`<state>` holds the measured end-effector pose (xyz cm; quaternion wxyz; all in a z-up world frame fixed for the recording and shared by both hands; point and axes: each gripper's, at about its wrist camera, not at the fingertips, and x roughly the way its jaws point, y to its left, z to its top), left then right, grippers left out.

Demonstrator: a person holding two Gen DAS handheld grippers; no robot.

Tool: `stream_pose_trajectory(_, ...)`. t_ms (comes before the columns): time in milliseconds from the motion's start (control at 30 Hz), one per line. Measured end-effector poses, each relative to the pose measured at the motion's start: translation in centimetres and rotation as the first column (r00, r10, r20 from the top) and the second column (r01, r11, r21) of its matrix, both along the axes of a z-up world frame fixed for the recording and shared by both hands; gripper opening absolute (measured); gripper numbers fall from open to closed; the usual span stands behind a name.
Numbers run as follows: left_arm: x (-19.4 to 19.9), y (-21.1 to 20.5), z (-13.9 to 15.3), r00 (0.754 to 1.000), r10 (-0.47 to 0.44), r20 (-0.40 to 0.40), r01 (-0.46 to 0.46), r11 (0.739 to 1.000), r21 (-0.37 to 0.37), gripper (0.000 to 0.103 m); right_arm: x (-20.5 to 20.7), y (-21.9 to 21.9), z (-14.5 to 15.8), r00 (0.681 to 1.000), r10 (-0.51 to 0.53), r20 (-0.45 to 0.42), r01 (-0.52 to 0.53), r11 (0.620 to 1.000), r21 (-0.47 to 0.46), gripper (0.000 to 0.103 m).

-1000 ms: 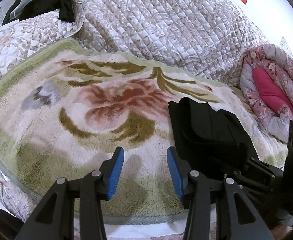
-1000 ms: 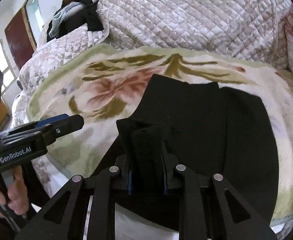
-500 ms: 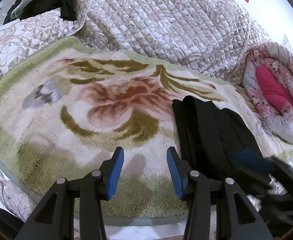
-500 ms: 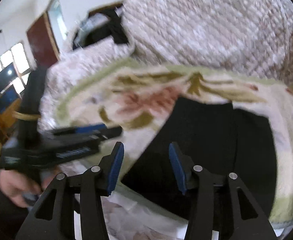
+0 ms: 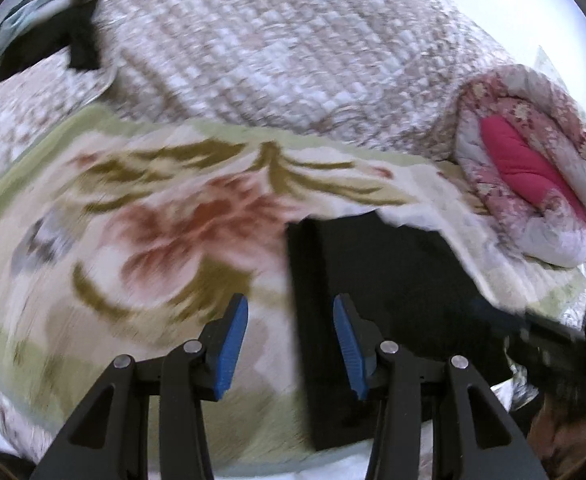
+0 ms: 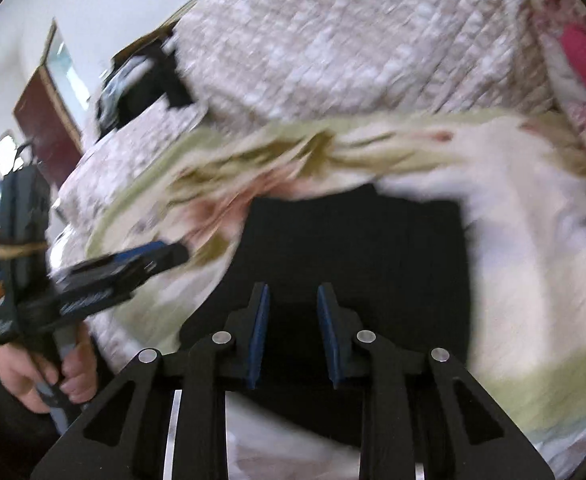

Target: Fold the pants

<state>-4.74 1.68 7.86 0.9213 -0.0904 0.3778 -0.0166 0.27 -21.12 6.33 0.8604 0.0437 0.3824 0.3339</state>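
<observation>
Lying flat as a dark folded rectangle, the pants (image 6: 357, 256) sat near the front edge of the floral blanket (image 5: 141, 232), apparently released there to settle. The right gripper (image 6: 293, 332) hung just above them; its jaws had just been closing, with nothing between them. The left gripper (image 5: 291, 344) stood half-open and empty over the pants' left edge, probably lined up for another fold. Behind lay a quilted cover (image 5: 293, 56).

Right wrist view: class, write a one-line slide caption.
Right gripper, blue pads apart and empty, above folded black pants on a floral fleece blanket.
</observation>
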Motion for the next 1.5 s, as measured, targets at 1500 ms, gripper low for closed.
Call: stream_pose_trajectory(1500, 3.8, -4.1, -0.9, 0.984, -0.174, 0.028, 0.171, 0.982, 0.084, 0.047, 3.5, -3.2, -1.5, 0.991, -0.133, -0.029, 0.13, 0.986, -0.1, 0.044)
